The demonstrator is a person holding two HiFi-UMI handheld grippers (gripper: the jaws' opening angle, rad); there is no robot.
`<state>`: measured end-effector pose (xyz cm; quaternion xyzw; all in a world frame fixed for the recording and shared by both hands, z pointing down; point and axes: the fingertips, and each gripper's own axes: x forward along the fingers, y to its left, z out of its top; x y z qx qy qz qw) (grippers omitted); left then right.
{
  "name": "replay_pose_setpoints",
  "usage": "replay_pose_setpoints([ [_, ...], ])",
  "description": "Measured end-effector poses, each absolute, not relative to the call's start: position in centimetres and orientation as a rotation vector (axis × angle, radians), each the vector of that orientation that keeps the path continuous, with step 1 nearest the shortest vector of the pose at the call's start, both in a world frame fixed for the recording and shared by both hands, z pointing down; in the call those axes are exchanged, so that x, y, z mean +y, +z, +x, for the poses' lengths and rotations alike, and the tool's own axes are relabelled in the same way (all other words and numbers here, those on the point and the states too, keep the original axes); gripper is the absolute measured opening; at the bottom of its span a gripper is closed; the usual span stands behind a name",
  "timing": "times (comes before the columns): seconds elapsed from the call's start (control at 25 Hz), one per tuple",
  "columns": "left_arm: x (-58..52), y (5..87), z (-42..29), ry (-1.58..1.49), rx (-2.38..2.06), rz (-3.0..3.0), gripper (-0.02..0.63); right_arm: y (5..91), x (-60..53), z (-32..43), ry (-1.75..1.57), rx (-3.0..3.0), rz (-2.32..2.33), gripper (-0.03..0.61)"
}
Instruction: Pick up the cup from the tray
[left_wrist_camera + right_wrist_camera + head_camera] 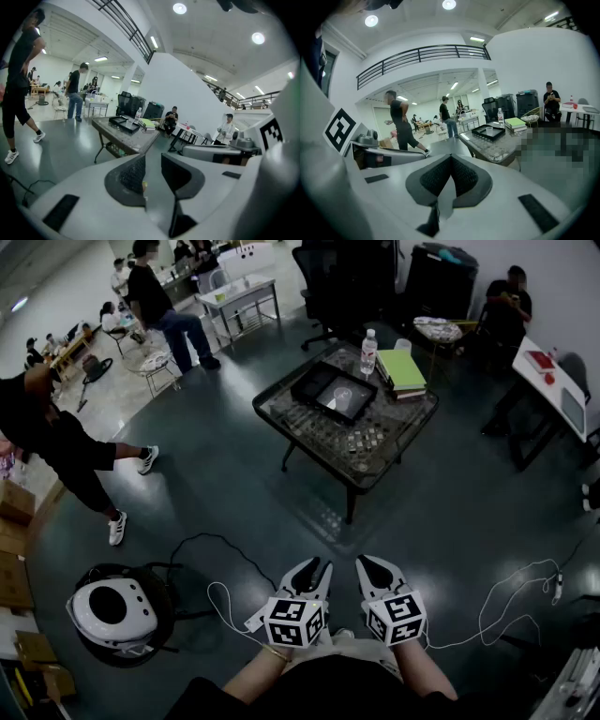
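1. Person [56,442] in black: far to the left of both tools, walking on the floor.
2. White domed device [112,607]: on the floor, left of the left tool, with a dark cable running from it toward the tools.
3. Left tool [314,565]: held low in front of me, marker cube on top, tilted down a little. In the left gripper view I read the left tool [153,157] as narrowly open, a slim gap between the pads and only floor showing through it.
4. Right tool [372,563]: just beside the left one, same tilt. In the right gripper view the right tool [450,157] has its pads meeting at the tips, closed on nothing.
5. Table [309,432]: well ahead of both tools, across bare floor.
6. Tray [314,382]: black, on the table's far half.
7. Cup [343,396]: clear, upright inside the tray, well apart from both tools. It also appears in the left gripper view [129,122] and the right gripper view [489,129].
8. Bottle [368,352]: upright, just past the tray's right corner.
9. Books [401,369]: green-topped stack, right of the tray.
10. Seated person [506,310]: far beyond the right tool.
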<state>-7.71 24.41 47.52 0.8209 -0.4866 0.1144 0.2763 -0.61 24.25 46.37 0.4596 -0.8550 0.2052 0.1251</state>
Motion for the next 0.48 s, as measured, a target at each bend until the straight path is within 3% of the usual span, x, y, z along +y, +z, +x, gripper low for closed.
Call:
replay_pose_setpoints([
  [0.16, 29.1, 48.4, -5.3, 0.342, -1.336, 2.188, 0.033, 47.1, 29.3, 0.9, 0.564, -2.487, 1.311, 0.011],
  [0.48, 34.6, 47.1, -3.9, 0.299, -1.326, 2.2, 0.01, 45.5, 34.9, 2.0, 0.476, -2.53, 1.285, 0.011],
])
